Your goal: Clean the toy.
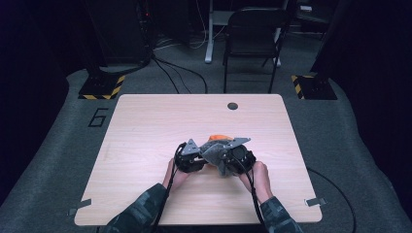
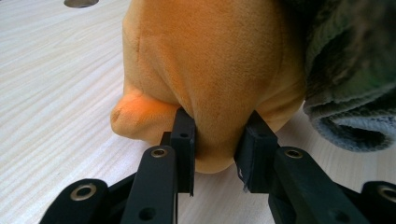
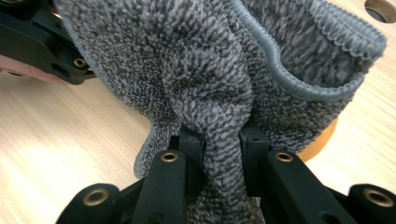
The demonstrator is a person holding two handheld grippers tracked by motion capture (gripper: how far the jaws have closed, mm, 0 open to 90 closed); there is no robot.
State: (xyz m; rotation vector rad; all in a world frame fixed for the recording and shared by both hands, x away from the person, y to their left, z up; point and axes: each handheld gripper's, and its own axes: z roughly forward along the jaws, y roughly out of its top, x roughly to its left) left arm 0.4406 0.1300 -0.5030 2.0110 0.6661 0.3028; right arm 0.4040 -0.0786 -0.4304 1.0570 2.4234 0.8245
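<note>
An orange plush toy [image 2: 210, 60] lies on the wooden table [image 1: 145, 126]. My left gripper [image 2: 217, 149] is shut on the toy's near end, its pads pinching the soft fabric. A grey knitted cloth [image 3: 210, 70] hangs bunched over the toy, and my right gripper [image 3: 223, 149] is shut on a fold of it. In the high view both grippers meet at the table's middle front, the left gripper [image 1: 190, 158] beside the right gripper [image 1: 231, 156], with the grey cloth [image 1: 218, 162] between them and a bit of the orange toy [image 1: 218, 136] peeking behind.
A round cable hole [image 1: 232, 106] sits near the table's far edge. A black chair [image 1: 252, 34] stands beyond the table on the grey floor. The person's hands and camouflage sleeves [image 1: 145, 208] come in from the front edge.
</note>
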